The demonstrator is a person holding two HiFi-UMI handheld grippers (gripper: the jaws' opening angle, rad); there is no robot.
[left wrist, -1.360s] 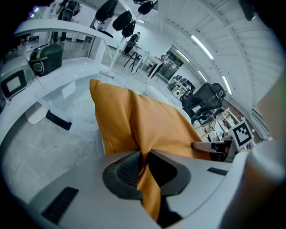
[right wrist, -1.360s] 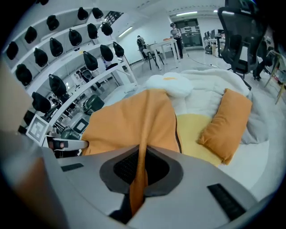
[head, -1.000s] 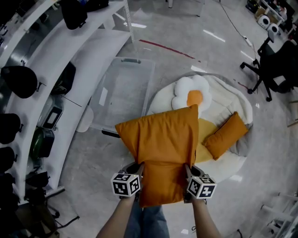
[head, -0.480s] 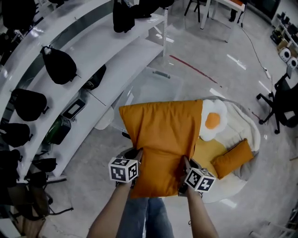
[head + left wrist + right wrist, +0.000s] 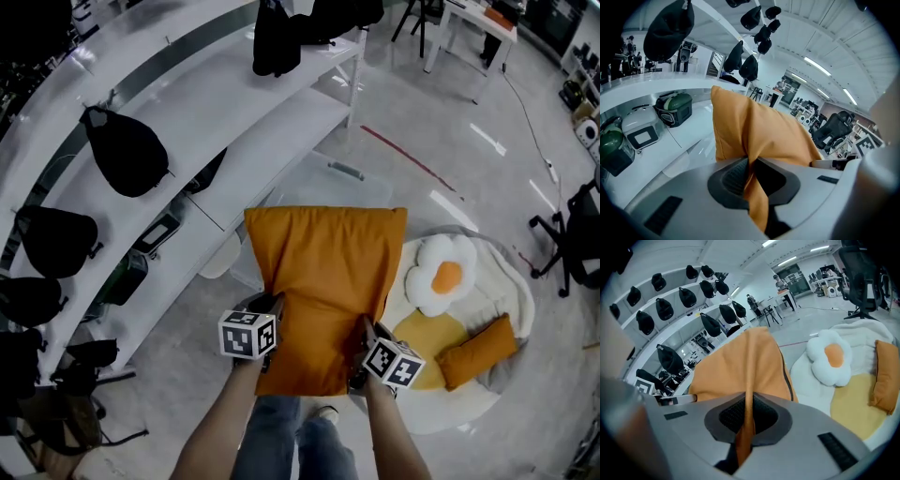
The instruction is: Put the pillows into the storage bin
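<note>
Two arms reach out from the bottom of the head view, a gripper in each hand, and between them hangs a big orange pillow (image 5: 328, 277), clear of the floor. The left gripper (image 5: 273, 307) is clenched on the pillow's near left edge; its own view shows a fold of orange cloth pinched between the ribbed pads. The right gripper (image 5: 362, 330) is clamped on the near right edge the same way, with a thin fold running down between its pads. The pillow spreads fairly flat away from the person, its far edge straight.

Just beyond that far edge stands the clear bin (image 5: 314, 183) on the floor. The pillow hides the bin's near part, and a grey handle shows on the bin's far rim. To the right of the pillow lies a round white mat (image 5: 514, 298) that carries an egg pillow (image 5: 442, 275), a yellow cushion (image 5: 424, 339) and a small orange pillow (image 5: 480, 351).

Left of the pillow and beyond it run white shelves (image 5: 244, 103) with black bags (image 5: 127, 150) on them. Far to the pillow's right stands an office chair (image 5: 579, 239).
</note>
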